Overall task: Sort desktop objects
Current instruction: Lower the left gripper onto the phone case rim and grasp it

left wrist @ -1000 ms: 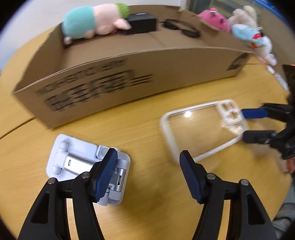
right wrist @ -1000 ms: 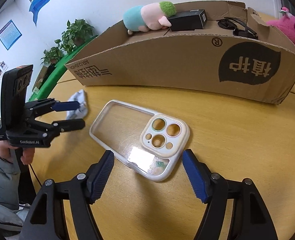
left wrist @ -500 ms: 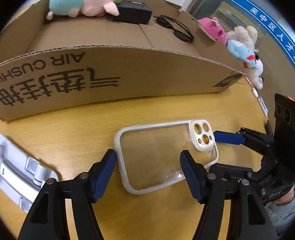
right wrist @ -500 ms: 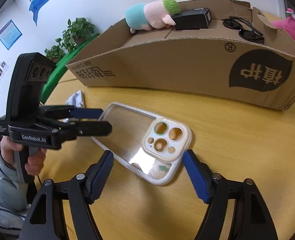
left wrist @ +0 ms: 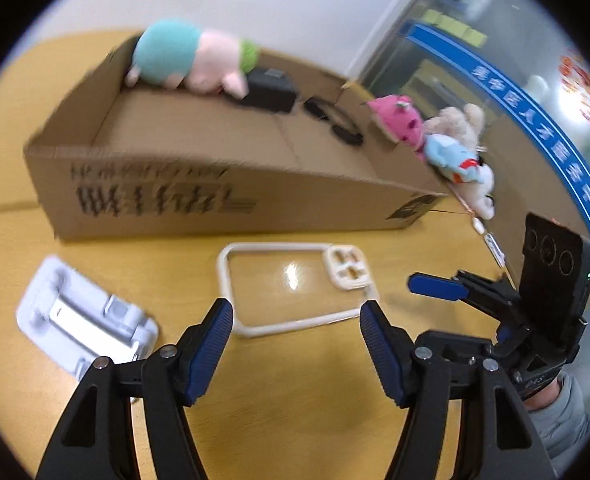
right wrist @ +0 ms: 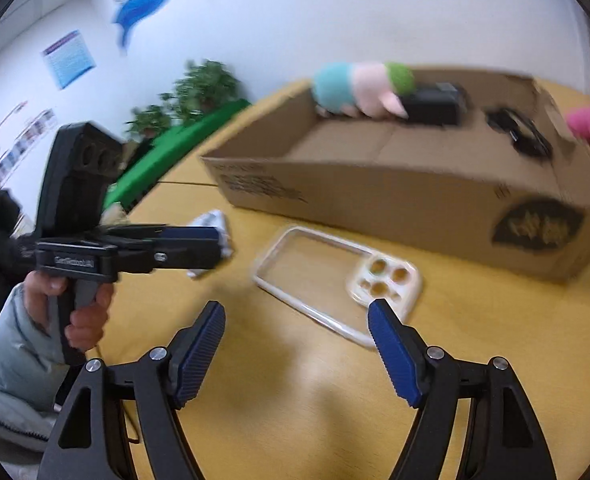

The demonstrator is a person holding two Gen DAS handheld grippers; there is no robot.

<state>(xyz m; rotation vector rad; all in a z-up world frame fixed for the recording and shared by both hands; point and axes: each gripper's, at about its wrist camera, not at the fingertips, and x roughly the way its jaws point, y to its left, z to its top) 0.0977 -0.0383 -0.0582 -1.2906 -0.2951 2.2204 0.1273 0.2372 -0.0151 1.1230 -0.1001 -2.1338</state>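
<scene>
The clear, white-rimmed phone case (left wrist: 295, 286) lies flat on the wooden tabletop (left wrist: 295, 400), just before the brown cardboard box (left wrist: 215, 204). Left tool (left wrist: 295, 344) and right tool (right wrist: 297, 344) both stand released, empty, near the case without touching it.

Both grippers are the same build: black plastic arms with triangular cutouts, silver screws at the pivots, and ribbed blue pads on the fingers (left wrist: 211, 344). The left gripper (right wrist: 193, 246) has white lettering on its side plus a pistol handle. Sleeve (right wrist: 19, 344) is pale grey and puffy.
</scene>
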